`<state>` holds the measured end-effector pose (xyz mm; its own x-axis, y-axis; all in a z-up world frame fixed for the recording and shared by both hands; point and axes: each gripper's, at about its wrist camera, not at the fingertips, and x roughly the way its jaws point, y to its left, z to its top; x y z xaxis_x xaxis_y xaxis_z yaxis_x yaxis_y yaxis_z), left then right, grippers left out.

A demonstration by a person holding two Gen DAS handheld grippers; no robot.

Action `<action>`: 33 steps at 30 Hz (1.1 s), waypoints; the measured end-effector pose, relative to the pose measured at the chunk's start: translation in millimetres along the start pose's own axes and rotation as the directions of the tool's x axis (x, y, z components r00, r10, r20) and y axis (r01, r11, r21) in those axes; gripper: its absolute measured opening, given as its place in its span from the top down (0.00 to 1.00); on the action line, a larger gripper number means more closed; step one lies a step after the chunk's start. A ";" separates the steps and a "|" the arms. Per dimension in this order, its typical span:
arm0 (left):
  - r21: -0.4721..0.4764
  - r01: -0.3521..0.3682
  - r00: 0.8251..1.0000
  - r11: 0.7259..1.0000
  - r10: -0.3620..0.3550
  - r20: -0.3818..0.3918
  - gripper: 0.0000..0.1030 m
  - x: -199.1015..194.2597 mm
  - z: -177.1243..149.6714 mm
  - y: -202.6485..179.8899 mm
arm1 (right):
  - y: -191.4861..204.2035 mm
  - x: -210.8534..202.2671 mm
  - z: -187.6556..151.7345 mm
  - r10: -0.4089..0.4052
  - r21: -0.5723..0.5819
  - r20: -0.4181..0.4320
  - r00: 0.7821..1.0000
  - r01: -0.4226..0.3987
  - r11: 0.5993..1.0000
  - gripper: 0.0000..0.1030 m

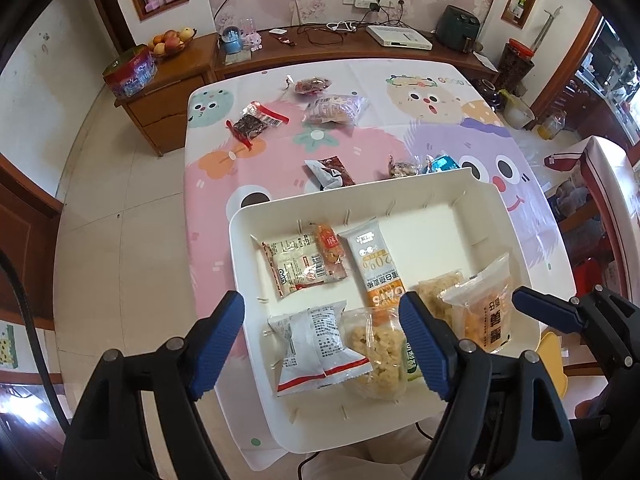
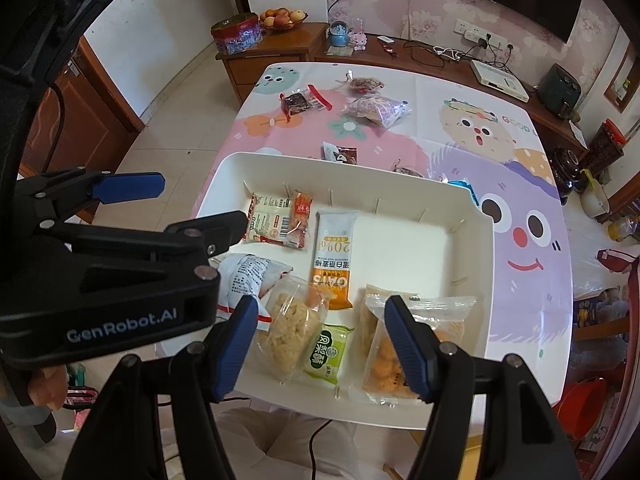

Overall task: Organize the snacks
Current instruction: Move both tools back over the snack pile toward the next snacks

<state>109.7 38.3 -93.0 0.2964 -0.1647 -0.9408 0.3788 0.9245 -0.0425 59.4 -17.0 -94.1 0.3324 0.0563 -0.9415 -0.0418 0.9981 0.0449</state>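
A white bin sits at the near edge of the table and holds several snack packs: an orange oat bar, a white pack, a rice-crisp pack, a green pack and an orange-puff pack. My left gripper is open and empty above the bin's near left part. My right gripper is open and empty above the bin's near side. Loose snacks lie beyond: a brown pack, a red-ended dark pack and a purple bag.
The table has a cartoon-print cloth. Two small wrapped candies lie behind the bin's far rim, and a red pack lies near the far edge. A wooden sideboard with cables and a fruit bowl stands behind the table. A tiled floor lies left.
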 end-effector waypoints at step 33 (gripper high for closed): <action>-0.105 -0.023 0.998 0.994 0.029 0.055 0.24 -9.8 32.3 19.2 | -22.5 -14.8 46.3 -0.050 -0.029 0.065 0.997 0.052 0.998 0.36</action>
<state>142.4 46.6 -73.8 0.3547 -0.1563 -0.9218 0.2781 0.9589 -0.0556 99.0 -39.2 -65.7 0.3945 0.0074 -0.9189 -0.0518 0.9986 -0.0142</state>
